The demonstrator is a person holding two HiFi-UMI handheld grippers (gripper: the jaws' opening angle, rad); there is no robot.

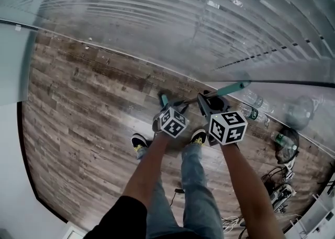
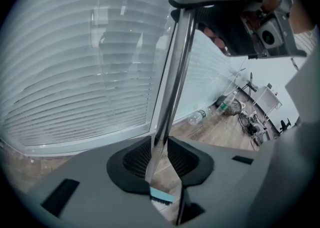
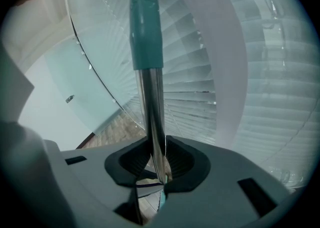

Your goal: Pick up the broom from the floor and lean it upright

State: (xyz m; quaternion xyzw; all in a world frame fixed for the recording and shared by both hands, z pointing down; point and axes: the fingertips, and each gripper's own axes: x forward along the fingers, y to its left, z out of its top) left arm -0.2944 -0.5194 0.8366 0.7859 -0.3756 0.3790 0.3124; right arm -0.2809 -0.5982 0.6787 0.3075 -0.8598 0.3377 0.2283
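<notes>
My left fingers [image 2: 142, 158] are shut tight on the shiny pole of the broom [image 2: 175, 72]. The pole goes up from them to my right fingers [image 3: 135, 162], which squeeze the same pole. Past my right fingers the pole turns into a blue-green grip [image 3: 146, 22]. The broom is up off the wood floor [image 1: 78, 117], held slanted in front of my shoes [image 1: 138, 141], close to the window blinds [image 1: 157, 12]. Some bottles [image 1: 252, 99] lie on the floor, off to the side of my right fingers.

Teal grip [image 3: 146, 22] of the broom [image 3: 152, 122], cut off at the right gripper view's top edge.
</notes>
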